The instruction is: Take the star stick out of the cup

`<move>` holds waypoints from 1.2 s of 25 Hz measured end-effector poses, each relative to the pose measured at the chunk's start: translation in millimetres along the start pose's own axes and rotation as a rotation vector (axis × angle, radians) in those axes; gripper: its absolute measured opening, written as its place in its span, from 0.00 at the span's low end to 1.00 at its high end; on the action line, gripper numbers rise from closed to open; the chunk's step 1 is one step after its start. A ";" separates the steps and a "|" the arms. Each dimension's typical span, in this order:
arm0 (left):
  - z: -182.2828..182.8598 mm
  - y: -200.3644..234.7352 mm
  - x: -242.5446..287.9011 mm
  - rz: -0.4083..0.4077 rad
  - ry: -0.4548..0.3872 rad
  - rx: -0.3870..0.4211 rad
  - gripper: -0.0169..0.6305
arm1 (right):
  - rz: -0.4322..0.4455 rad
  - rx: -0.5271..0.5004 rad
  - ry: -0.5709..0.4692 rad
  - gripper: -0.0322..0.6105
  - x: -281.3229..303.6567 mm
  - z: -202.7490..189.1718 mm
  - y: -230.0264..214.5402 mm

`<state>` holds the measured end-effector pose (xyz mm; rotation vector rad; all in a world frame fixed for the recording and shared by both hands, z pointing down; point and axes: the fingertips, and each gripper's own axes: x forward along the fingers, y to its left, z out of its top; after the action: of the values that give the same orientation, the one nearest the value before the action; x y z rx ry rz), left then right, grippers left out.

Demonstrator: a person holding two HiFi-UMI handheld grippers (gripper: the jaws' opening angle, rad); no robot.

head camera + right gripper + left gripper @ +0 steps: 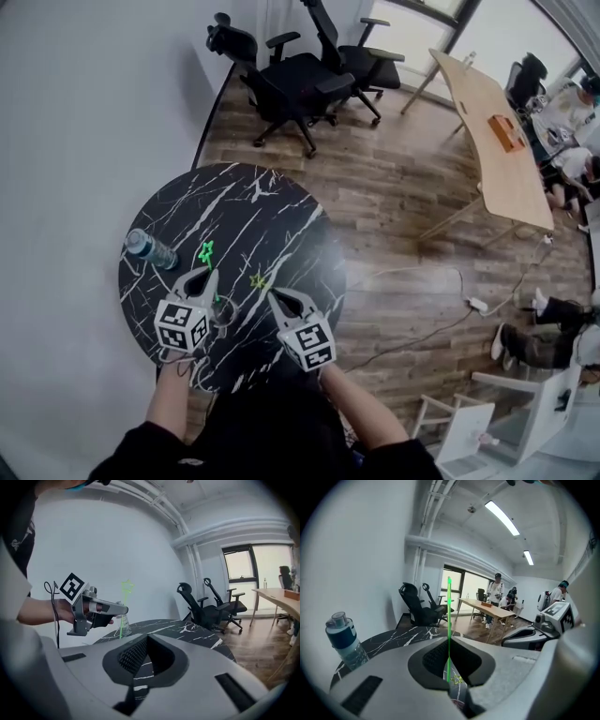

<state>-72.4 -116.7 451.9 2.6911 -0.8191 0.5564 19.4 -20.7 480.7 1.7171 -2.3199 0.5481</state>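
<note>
A thin green stick (449, 620) with a green star (205, 251) on top stands upright, and my left gripper (449, 641) is shut on its shaft. From the right gripper view, the star (126, 587) rises above the left gripper (101, 607), and the stick's lower end reaches down at the clear glass cup (123, 622). I cannot tell if the end is inside the cup (223, 314). A yellow star piece (258, 280) lies on the black marble table (281, 216). My right gripper (273, 296) is shut and holds nothing, to the right of the cup.
A clear water bottle (150, 248) with a blue label lies on the table's left part. Black office chairs (291, 80) stand beyond the table, with a long wooden desk (492, 141) and seated people at the far right. Cables trail on the wood floor (422, 281).
</note>
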 end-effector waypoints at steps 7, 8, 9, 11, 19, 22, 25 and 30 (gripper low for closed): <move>8.3 -19.2 7.6 0.041 0.025 0.005 0.04 | 0.055 0.000 -0.037 0.04 -5.1 20.4 -26.3; 9.3 -23.5 11.0 0.042 0.030 0.005 0.04 | 0.064 -0.001 -0.034 0.04 -4.9 22.4 -32.3; 9.9 -28.2 14.5 0.044 0.037 0.006 0.04 | 0.072 -0.001 -0.030 0.04 -4.7 23.4 -38.4; 9.2 -37.3 20.7 0.049 0.056 0.015 0.04 | 0.082 -0.002 -0.021 0.04 -3.8 22.7 -50.2; 0.2 -71.1 38.3 0.059 0.136 0.036 0.04 | 0.122 0.029 -0.018 0.04 -7.8 16.2 -87.0; -9.5 -81.4 45.0 0.075 0.167 0.041 0.04 | 0.131 0.047 -0.016 0.04 -10.9 5.8 -100.9; -23.8 -92.6 51.4 0.088 0.213 0.032 0.04 | 0.139 0.064 -0.007 0.04 -10.9 -4.6 -113.3; -53.3 -108.9 55.5 0.093 0.303 0.011 0.04 | 0.182 0.079 0.010 0.04 -7.8 -18.0 -116.6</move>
<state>18.3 -36.3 507.6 2.4996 -0.8577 0.9628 131.6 -36.2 514.4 1.5394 -2.4944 0.6881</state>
